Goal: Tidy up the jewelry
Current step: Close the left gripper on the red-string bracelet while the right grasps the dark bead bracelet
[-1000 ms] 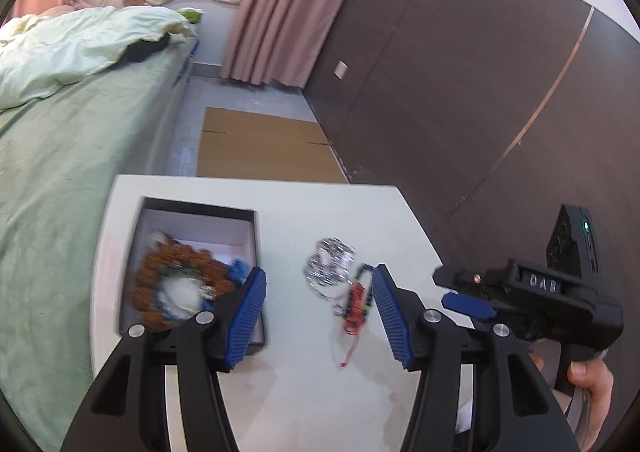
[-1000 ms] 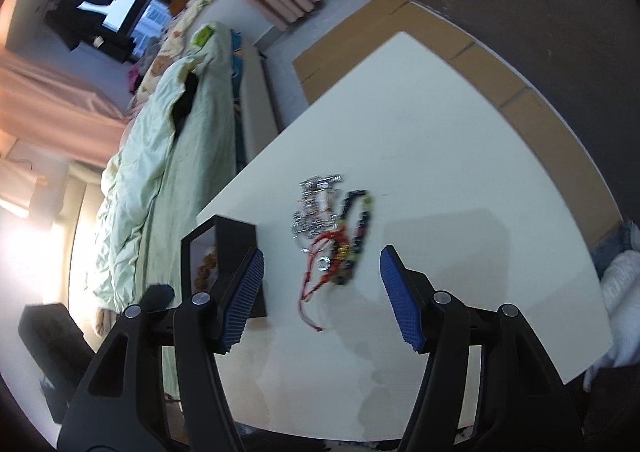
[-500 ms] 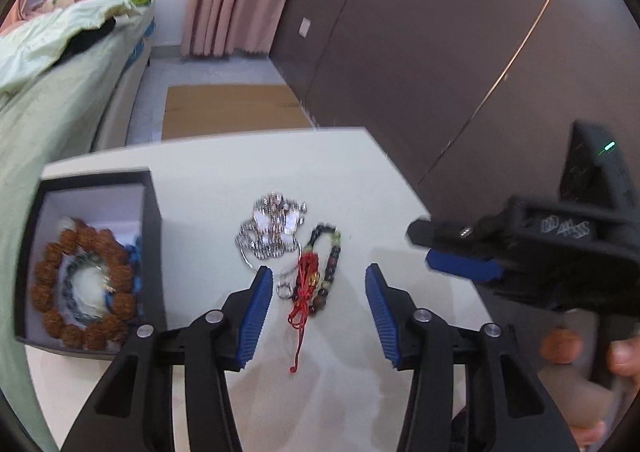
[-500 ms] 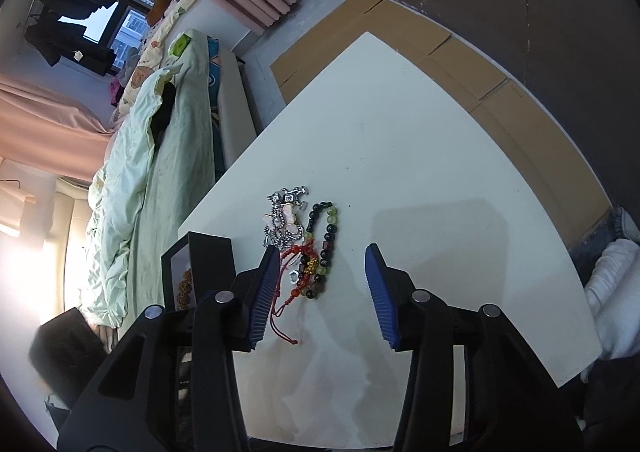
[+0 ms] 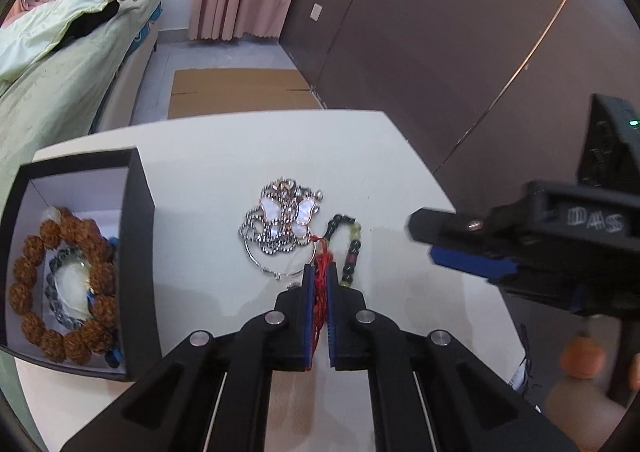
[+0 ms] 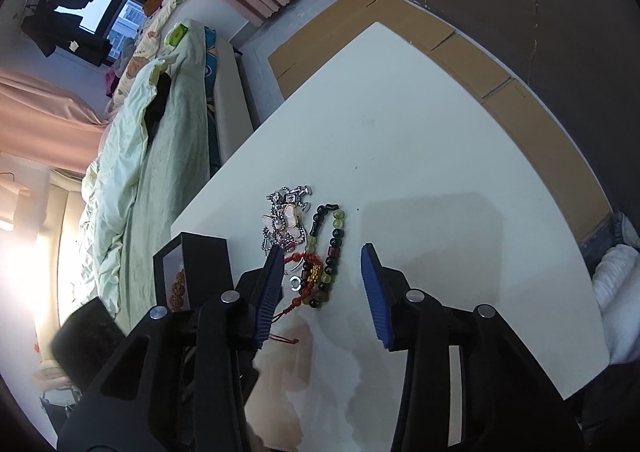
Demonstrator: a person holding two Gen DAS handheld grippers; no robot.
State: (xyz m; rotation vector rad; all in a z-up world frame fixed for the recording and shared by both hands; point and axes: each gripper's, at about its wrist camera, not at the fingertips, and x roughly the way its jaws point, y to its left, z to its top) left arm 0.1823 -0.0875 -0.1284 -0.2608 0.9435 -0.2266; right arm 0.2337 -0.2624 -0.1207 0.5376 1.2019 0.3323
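My left gripper point(image 5: 319, 272) is shut on a red cord bracelet point(image 5: 320, 258) lying on the white table point(image 5: 224, 168). A silver chain with a butterfly pendant point(image 5: 285, 218) lies just beyond it, and a dark and green bead bracelet point(image 5: 350, 252) to its right. An open black box point(image 5: 136, 252) at the left holds a brown bead bracelet point(image 5: 30, 268) and others. My right gripper point(image 6: 320, 284) is open and hovers over the same pile: the red cord bracelet point(image 6: 310, 272), the bead bracelet point(image 6: 334, 248) and the butterfly chain point(image 6: 286, 222).
A bed with a green cover point(image 5: 52, 64) runs along the table's left side. Flat cardboard point(image 5: 236, 92) lies on the floor beyond the table. A dark panelled wall point(image 5: 440, 32) stands to the right. The black box point(image 6: 200, 264) shows left of the right gripper.
My left gripper has moved forward over the pile and closed on the red cord bracelet. My right gripper has come closer to the pile and stays open.
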